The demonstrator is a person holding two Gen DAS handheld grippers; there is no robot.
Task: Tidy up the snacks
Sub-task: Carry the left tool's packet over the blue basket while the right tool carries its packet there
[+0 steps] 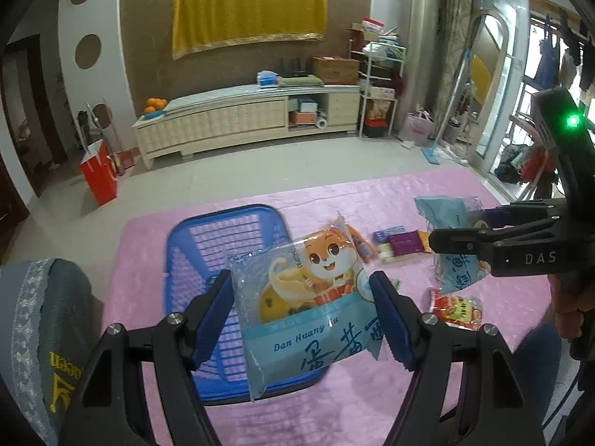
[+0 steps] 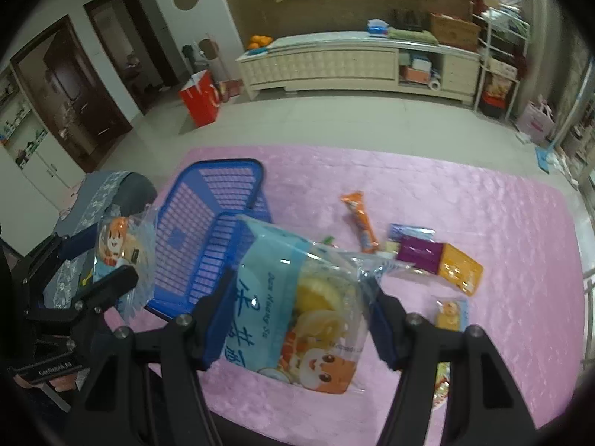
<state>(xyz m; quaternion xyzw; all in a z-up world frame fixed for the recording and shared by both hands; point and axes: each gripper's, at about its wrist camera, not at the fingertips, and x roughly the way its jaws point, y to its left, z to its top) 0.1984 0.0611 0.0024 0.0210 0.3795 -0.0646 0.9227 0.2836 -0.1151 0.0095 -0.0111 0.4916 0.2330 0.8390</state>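
Snacks lie scattered on a pink tablecloth (image 2: 465, 193), and each gripper is clamped on a blue cartoon-squirrel biscuit bag. The left gripper (image 1: 299, 310) pinches its bag (image 1: 297, 308) between blue pads above the empty blue basket (image 1: 208, 245); "Dan Huang" and large Chinese characters read on the bag's front. The right gripper (image 2: 301, 319) pinches a matching bag (image 2: 293, 304), held upside down over the cloth just beside the basket.

Only the left wrist view shows a red packet (image 1: 455, 306) with Chinese print near the table's edge, and "DAS" on the right gripper's body. Only the right wrist view shows clearly the orange stick snack (image 2: 360, 221), the purple packet (image 2: 420, 252), the orange packet (image 2: 459, 267) touching it, and a small yellow-figure packet (image 2: 448, 314). A padded chair back (image 1: 41, 338) stands left of the basket.
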